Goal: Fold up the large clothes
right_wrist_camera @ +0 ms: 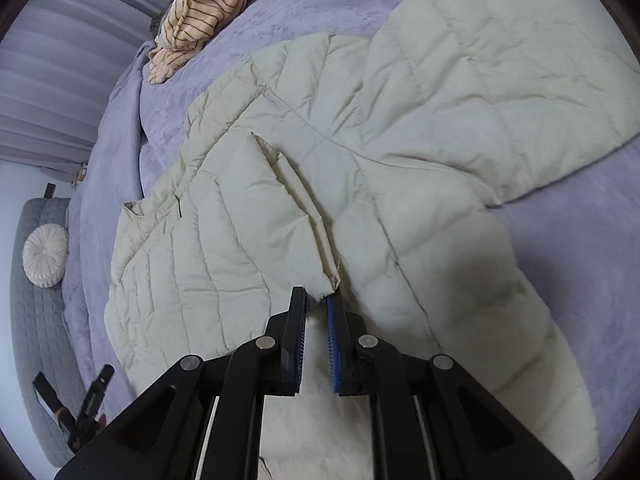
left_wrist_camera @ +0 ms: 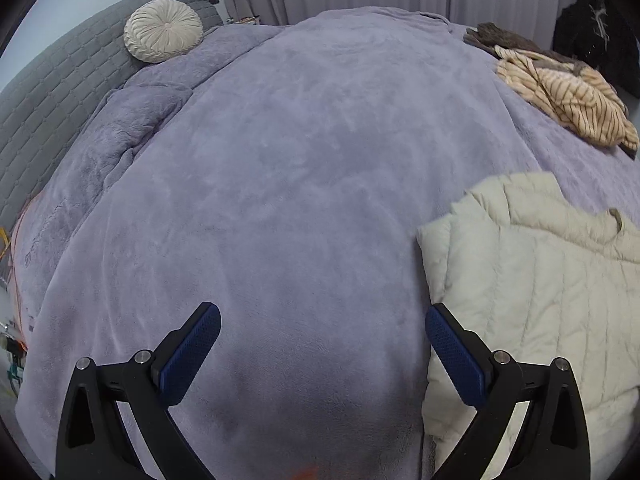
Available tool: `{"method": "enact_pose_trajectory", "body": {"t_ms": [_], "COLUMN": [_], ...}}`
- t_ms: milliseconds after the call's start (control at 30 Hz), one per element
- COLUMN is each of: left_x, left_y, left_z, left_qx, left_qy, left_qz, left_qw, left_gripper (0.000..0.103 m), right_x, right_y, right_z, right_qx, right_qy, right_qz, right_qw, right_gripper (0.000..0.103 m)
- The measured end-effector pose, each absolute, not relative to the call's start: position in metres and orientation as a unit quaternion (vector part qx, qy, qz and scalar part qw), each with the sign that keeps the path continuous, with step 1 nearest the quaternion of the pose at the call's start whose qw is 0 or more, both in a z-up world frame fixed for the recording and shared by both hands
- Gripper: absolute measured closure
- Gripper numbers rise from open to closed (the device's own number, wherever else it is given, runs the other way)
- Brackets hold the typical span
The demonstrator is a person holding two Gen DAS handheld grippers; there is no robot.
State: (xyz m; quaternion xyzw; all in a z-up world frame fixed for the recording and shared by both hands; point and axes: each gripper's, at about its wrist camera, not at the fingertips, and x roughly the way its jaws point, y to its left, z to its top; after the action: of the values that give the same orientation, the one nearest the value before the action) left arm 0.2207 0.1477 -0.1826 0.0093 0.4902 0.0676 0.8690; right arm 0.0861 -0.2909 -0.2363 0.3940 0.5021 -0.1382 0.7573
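**Cream quilted jacket pinched at its front edge, left side still free**

Cream and puffy, the quilted jacket [right_wrist_camera: 400,152] lies spread flat on the bed [left_wrist_camera: 300,160], which is covered by a lilac plush blanket. Seen from the right wrist, the jacket's body runs away from the right tongs [right_wrist_camera: 318,300], with a sleeve [right_wrist_camera: 500,80] flung out to the upper right. The front placket [right_wrist_camera: 304,208] forms a long raised strip pointing almost straight back at the right tongs, whose jaws are nearly closed, and the bottom corner of that strip sits pinched between their tips.

From the left wrist, the jacket lies to the right of the left tongs [left_wrist_camera: 322,344]. Its near edge is just beside the right-hand pad [left_wrist_camera: 452,352]. These jaws stand wide apart over bare blanket and hold nothing. Of the two, the right hand is plainly the one on the garment; the left would have to travel sideways to reach the jacket's side or shoulder.

Any fold probably turns on that placket line, carrying the held edge across the body.

A striped beige garment [left_wrist_camera: 568,96] lies crumpled near the far corner of the bed, well apart from the jacket, and a round pleated cushion [left_wrist_camera: 162,30] leans against the grey headboard [left_wrist_camera: 48,92]. Nothing lies in the path between either hand and the jacket.
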Motion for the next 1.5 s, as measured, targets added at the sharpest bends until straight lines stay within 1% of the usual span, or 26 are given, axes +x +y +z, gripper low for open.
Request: {"method": "enact_pose_trajectory", "body": {"t_ms": [67,167,267,367,467,533,633,667,733,833,933,1033,1067,1133,1200,1267,1367,1500], "left_x": [0.230,0.241,0.246,0.250,0.256,0.263,0.272,0.274,0.278,0.280,0.280,0.276,0.273,0.262,0.247,0.231,0.214,0.209], "left_y": [0.150,0.139,0.117,0.093,0.070,0.068,0.075,0.075,0.070,0.062,0.073,0.091,0.097,0.107,0.112,0.111,0.105,0.114], "left_z": [-0.178,-0.175,-0.178,-0.186,-0.205,-0.223,-0.242,-0.246,-0.251,-0.254,-0.246,-0.230,-0.222,-0.209,-0.202,-0.204,-0.222,-0.240], "left_qx": [0.003,-0.001,0.003,0.003,0.041,0.052,0.030,0.028,0.042,0.071,0.063,0.052,0.052,0.053,0.050,0.060,0.105,0.102], "left_qy": [0.489,0.488,0.489,0.495,0.499,0.511,0.530,0.531,0.528,0.518,0.518,0.519,0.517,0.512,0.516,0.524,0.535,0.549], "left_qz": [0.061,0.032,0.006,-0.022,-0.015,0.004,0.011,0.011,0.010,0.010,0.005,-0.003,-0.002,-0.004,-0.018,-0.029,-0.015,0.010], "left_qw": [0.870,0.872,0.872,0.869,0.866,0.858,0.848,0.847,0.848,0.852,0.853,0.853,0.855,0.858,0.855,0.849,0.838,0.829], "left_gripper": [0.001,0.001,0.001,0.001,0.001,0.001,0.001,0.001,0.001,0.001,0.001,0.001,0.001,0.001,0.001,0.001,0.001,0.001], "right_x": [0.079,0.083,0.098,0.113,0.139,0.154,0.169,0.173,0.182,0.193,0.191,0.180,0.176,0.168,0.159,0.152,0.148,0.139], "right_y": [-0.288,-0.279,-0.271,-0.263,-0.242,-0.237,-0.248,-0.254,-0.262,-0.269,-0.278,-0.284,-0.284,-0.281,-0.278,-0.279,-0.289,-0.299], "right_z": [-0.222,-0.200,-0.189,-0.195,-0.206,-0.219,-0.245,-0.250,-0.257,-0.266,-0.269,-0.265,-0.260,-0.246,-0.232,-0.226,-0.238,-0.253], "right_qx": [0.359,0.308,0.287,0.309,0.270,0.244,0.233,0.234,0.229,0.226,0.257,0.264,0.260,0.239,0.222,0.213,0.230,0.249], "right_qy": [0.512,0.505,0.492,0.494,0.514,0.530,0.549,0.547,0.541,0.533,0.528,0.539,0.542,0.538,0.524,0.518,0.530,0.539], "right_qz": [-0.143,-0.132,-0.108,-0.059,-0.019,-0.026,-0.048,-0.053,-0.056,-0.057,-0.058,-0.055,-0.053,-0.051,-0.048,-0.052,-0.067,-0.084], "right_qw": [0.767,0.795,0.815,0.811,0.814,0.812,0.801,0.802,0.807,0.814,0.807,0.798,0.797,0.807,0.821,0.827,0.813,0.801], "right_gripper": [0.091,0.091,0.091,0.091,0.091,0.091,0.091,0.094,0.096,0.096,0.096,0.096,0.091,0.091,0.088,0.077,0.076,0.076]}}
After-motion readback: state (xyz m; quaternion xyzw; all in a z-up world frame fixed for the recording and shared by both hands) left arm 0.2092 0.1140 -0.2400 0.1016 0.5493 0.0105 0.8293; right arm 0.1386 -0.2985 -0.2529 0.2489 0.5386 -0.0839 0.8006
